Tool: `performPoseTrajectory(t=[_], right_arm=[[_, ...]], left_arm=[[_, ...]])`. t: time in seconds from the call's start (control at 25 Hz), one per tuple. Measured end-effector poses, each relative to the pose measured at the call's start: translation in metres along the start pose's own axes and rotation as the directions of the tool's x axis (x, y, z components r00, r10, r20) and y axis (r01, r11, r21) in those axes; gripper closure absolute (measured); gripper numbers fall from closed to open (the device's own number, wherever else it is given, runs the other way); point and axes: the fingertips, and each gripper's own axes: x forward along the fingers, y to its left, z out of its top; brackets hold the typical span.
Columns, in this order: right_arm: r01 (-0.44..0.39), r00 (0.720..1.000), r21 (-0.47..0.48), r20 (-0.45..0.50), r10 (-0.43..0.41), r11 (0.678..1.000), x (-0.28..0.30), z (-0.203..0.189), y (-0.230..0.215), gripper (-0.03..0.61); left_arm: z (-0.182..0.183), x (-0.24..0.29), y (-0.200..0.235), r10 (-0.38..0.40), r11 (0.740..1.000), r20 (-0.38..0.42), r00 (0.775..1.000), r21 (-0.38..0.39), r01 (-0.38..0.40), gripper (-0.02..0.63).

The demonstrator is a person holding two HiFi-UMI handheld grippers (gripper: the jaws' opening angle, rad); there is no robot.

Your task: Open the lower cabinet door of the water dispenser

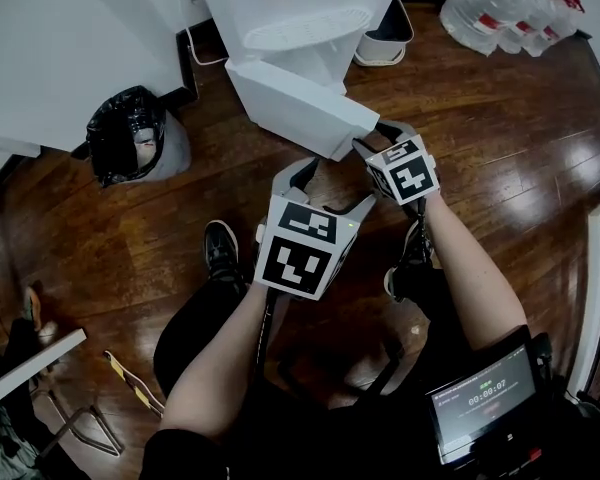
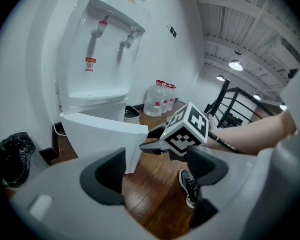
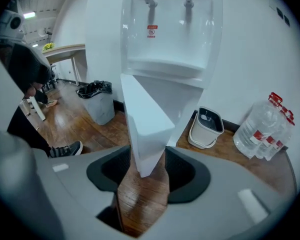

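The white water dispenser (image 1: 290, 8) stands at the top of the head view. Its lower cabinet door (image 1: 300, 103) is swung out toward me. My right gripper (image 1: 375, 138) sits at the door's free edge. In the right gripper view the door's corner (image 3: 145, 119) lies between both dark pads of the right gripper (image 3: 147, 171), which press on its two faces. My left gripper (image 1: 325, 188) hangs open just below the door, holding nothing. From the left gripper view the door (image 2: 100, 134) lies beyond the open left gripper (image 2: 160, 174), with the right gripper's marker cube (image 2: 187, 131) beside it.
A black rubbish bag (image 1: 130, 138) sits left of the dispenser. A small white bin (image 1: 385, 33) and several large water bottles (image 1: 510, 8) stand to its right. My shoes (image 1: 220, 253) rest on the dark wood floor. A screen (image 1: 480, 403) hangs at lower right.
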Motion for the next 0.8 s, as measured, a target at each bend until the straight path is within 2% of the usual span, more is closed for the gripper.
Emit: performPoseTrajectory(t=[0.12, 0.36, 0.6, 0.8], right_arm=[[0.006, 1.000, 0.003, 0.018, -0.006, 1.000, -0.002, 0.005, -0.004, 0.359], [0.005, 1.000, -0.004, -0.014, -0.005, 1.000, 0.002, -0.003, -0.010, 0.359], [-0.018, 1.000, -0.079, 0.001, 0.018, 0.997, 0.005, 0.006, -0.002, 0.353], [-0.094, 0.996, -0.118, -0.013, 0.093, 0.989, -0.001, 0.000, 0.016, 0.385]], left_arm=[[0.001, -0.001, 0.000, 0.000, 1.000, 0.003, 1.000, 0.001, 0.000, 0.213], [0.002, -0.001, -0.001, -0.003, 1.000, 0.006, 1.000, 0.000, 0.003, 0.213], [0.003, -0.003, 0.000, -0.012, 1.000, 0.007, 1.000, -0.003, 0.012, 0.216], [0.000, -0.004, 0.000, -0.005, 1.000, 0.003, 1.000, -0.002, 0.005, 0.216]])
